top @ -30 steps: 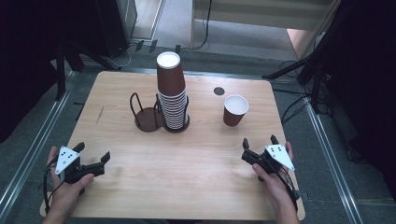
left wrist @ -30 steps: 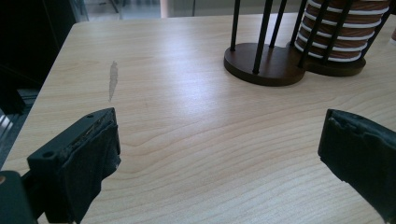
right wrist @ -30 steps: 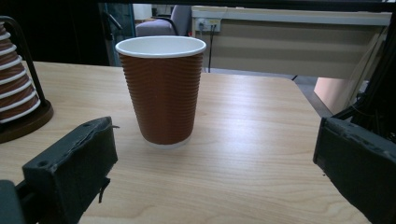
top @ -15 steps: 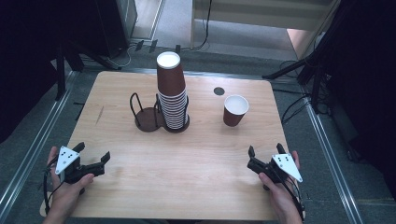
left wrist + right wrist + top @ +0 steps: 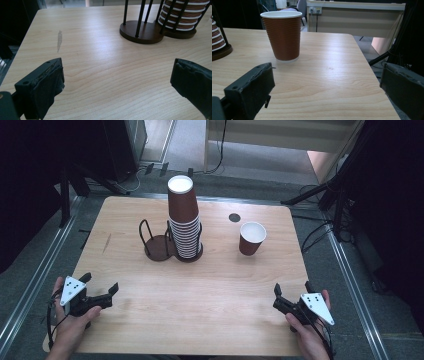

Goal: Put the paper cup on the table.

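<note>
Right gripper (image 5: 285, 303) has slid back toward the near right corner of the table (image 5: 210, 320) compared with the earlier frames, where it sat a bit farther in; left gripper (image 5: 102, 292) matches its earlier spot at the near left edge, and cups and holder haven't shifted. Progress: looks like the very start, or a pause between cups. Tall stack of inverted brown paper cups (image 5: 184, 222) sits in the right ring of the black wire cup holder (image 5: 159, 242) at table centre, left ring bare. Single brown cup (image 5: 251, 238) stands upright, mouth up, on its own right of the holder, well apart from it and untouched. In the right gripper view that cup (image 5: 282, 35) is ahead and left of the jaws, not between them. Both grippers released, jaws spread wide, holding nothing, hovering low over bare wood. Left to do, my guess: reach, grasp the loose cup, and put it with the stack.
</note>
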The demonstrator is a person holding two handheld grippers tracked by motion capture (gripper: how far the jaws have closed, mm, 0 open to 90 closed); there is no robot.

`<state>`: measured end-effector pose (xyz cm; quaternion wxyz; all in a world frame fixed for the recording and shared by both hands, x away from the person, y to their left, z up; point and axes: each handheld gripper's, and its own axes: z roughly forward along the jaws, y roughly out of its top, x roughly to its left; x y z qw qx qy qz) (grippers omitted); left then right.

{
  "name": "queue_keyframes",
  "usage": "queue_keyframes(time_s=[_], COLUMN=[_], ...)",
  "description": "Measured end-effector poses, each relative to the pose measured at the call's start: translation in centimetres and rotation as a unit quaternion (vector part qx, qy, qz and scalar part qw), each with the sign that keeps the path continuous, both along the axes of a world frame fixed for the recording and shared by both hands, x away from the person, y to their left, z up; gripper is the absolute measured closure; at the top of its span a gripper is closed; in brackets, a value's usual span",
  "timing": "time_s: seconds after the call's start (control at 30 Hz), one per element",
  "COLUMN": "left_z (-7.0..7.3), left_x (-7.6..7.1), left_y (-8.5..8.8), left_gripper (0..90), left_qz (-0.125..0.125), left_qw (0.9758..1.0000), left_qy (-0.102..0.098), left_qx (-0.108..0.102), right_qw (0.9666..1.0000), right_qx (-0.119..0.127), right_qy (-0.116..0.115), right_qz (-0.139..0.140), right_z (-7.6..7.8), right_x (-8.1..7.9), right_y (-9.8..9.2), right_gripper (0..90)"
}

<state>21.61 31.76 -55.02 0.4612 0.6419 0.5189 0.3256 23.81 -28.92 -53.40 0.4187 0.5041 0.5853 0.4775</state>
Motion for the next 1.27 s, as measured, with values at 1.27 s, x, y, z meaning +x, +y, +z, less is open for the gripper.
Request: queue_keyframes(time_s=[1.27], left_z=[0.0], left_x=[-0.2], left_y=[0.0], left_gripper=[0.0], left_qz=[-0.006], left_qw=[1.0000], left_qy=[0.007], left_qx=[-0.003], right_qw=[0.9960], right_qx=[-0.016], right_qy=[0.078], right_qz=[-0.041], right_z=[-0.8], right_x=[-2.5], right_y=[-2.5], right_gripper=[0.0])
